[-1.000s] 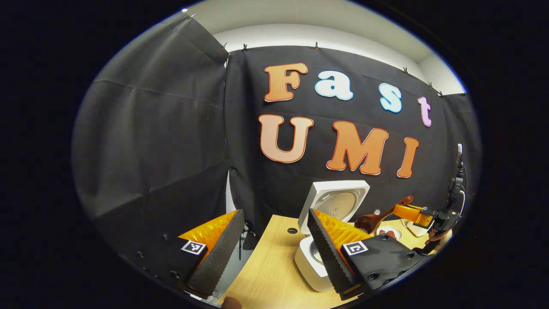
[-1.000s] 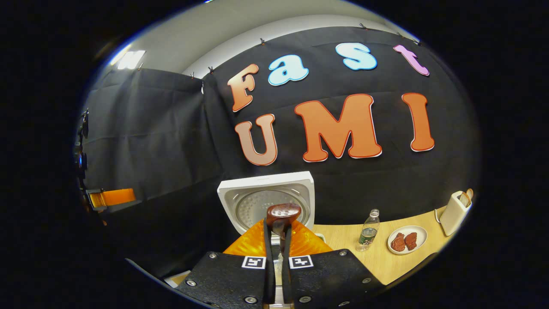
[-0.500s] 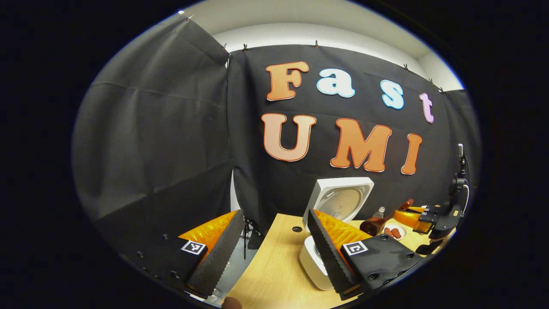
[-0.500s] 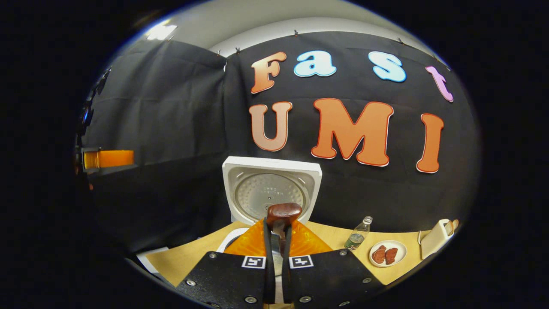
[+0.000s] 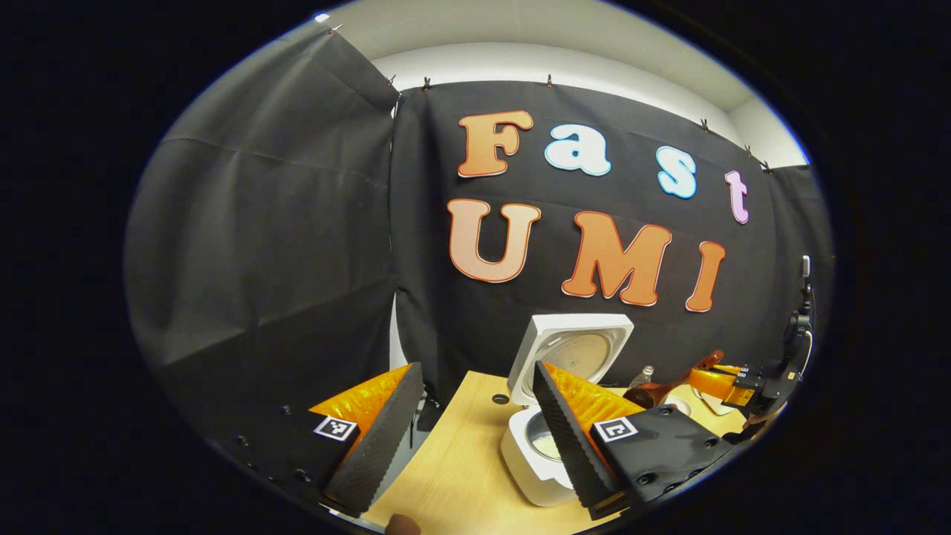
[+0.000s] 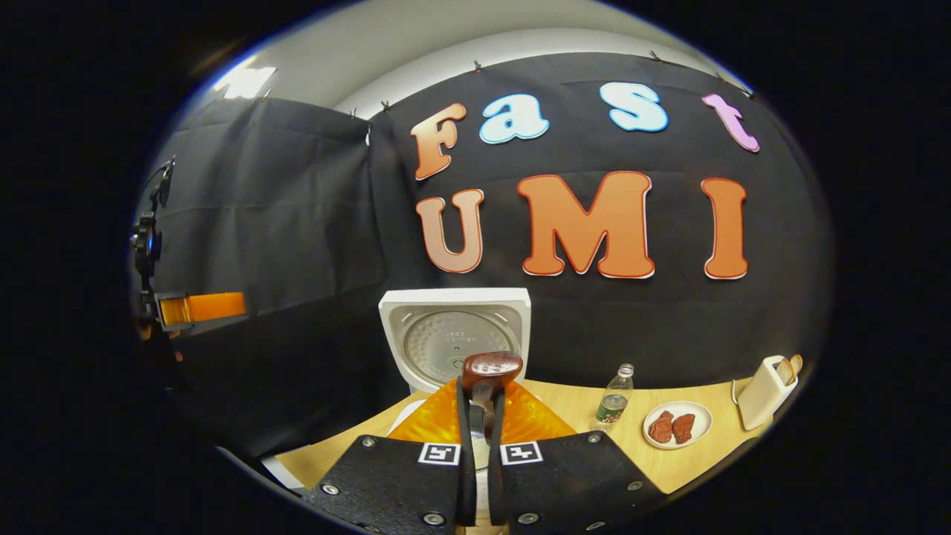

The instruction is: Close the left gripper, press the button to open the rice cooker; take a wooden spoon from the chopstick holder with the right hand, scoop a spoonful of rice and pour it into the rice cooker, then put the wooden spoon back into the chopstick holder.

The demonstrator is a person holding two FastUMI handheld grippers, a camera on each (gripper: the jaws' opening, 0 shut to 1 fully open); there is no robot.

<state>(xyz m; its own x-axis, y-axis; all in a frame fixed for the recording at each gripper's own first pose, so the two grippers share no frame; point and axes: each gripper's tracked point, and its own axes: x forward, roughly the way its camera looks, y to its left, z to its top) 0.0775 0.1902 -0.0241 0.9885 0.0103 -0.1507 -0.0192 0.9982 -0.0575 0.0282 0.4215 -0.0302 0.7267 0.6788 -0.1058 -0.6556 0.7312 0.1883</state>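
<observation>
Right gripper (image 6: pixel 475 416): fingers clamped on the handle of the wooden spoon (image 6: pixel 490 369), whose long axis ran forward along the gripper, bowl ahead. Whether rice lay in the bowl could not be told. Rice cooker (image 5: pixel 536 453): on the desk (image 6: pixel 579 405) just below and ahead of the spoon, lid (image 6: pixel 455 338) standing upright, pot open, some rice within. This gripper was the nearer one for pouring. Left gripper (image 5: pixel 475 431): fingers well apart, empty, held off to the cooker's left. Beyond: bottle (image 6: pixel 614 402), plate (image 6: pixel 697 429).
</observation>
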